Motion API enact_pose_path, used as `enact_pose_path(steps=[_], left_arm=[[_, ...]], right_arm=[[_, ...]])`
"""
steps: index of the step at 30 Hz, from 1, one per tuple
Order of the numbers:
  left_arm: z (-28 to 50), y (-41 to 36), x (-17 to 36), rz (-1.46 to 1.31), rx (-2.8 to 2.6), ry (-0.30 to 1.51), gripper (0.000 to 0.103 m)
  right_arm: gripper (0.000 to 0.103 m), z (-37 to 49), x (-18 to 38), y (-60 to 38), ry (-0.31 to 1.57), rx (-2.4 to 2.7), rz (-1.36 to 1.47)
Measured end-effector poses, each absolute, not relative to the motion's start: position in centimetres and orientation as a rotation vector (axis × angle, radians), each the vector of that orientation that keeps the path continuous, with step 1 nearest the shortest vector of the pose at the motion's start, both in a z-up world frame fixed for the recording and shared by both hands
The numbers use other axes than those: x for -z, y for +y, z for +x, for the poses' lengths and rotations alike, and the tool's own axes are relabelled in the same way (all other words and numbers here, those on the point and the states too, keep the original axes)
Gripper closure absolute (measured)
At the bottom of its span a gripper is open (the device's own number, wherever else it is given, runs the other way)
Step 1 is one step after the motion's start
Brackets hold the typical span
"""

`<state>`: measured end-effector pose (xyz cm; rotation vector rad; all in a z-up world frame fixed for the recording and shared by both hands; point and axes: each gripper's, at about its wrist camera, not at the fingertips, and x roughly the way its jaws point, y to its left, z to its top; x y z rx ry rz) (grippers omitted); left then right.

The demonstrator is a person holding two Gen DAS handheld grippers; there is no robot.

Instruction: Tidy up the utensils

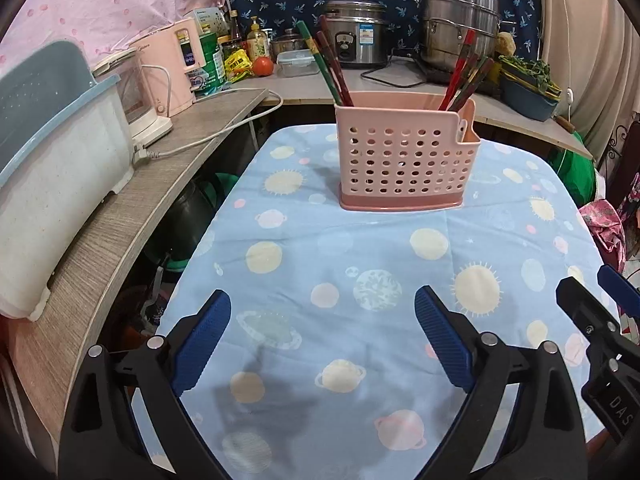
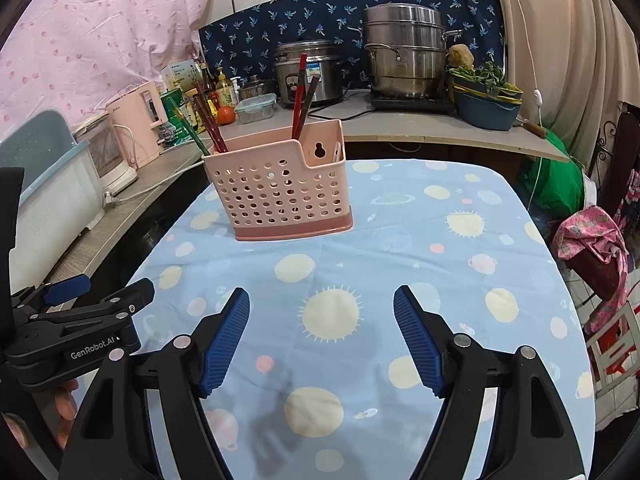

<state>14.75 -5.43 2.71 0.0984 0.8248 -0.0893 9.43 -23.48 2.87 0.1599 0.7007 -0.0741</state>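
A pink perforated utensil holder stands upright near the far end of the table with the blue planet-print cloth. Red, brown and green chopsticks stick up from its left and right compartments. My left gripper hovers open over the near part of the cloth, with nothing between its blue pads. My right gripper is open too, empty, just to the right of the left one. Both are well short of the holder. No loose utensils show on the cloth.
A grey-lidded white bin, a pink kettle and a cord lie on the wooden shelf at left. Behind the table a counter carries a rice cooker, a steel steamer pot, jars, a tomato and a bowl of greens.
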Motion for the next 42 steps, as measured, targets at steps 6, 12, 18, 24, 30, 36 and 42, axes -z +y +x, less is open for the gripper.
enact_pose_path(steps=[6,12,18,24,30,36,42], left_arm=[[14.3,-5.3,-2.5,0.111,0.07,0.818,0.011],[13.9,-5.6,-2.4,0.13,0.056,0.804,0.01],[13.8,-5.5,-2.3,0.128,0.043,0.802,0.01],[13.6,-5.4,-2.1,0.127,0.035,0.796,0.01],[13.6,-5.4,-2.0,0.13,0.027,0.799,0.01],[13.9,-5.3,-1.9,0.129,0.023,0.802,0.01],[14.0,-5.4,-1.8,0.132,0.024,0.801,0.01]], right_arm=[[0.02,9.1,-2.5,-23.5,0.699,0.08,0.166],[0.017,8.9,-2.4,-23.6,0.699,0.088,0.162],[0.006,8.9,-2.2,-23.5,0.702,0.094,0.152],[0.006,9.1,-1.9,-23.3,0.708,0.095,0.139],[0.006,9.2,-1.9,-23.1,0.703,0.099,0.131],[0.006,9.4,-1.8,-23.1,0.709,0.099,0.128],[0.006,9.4,-1.8,-23.1,0.709,0.098,0.127]])
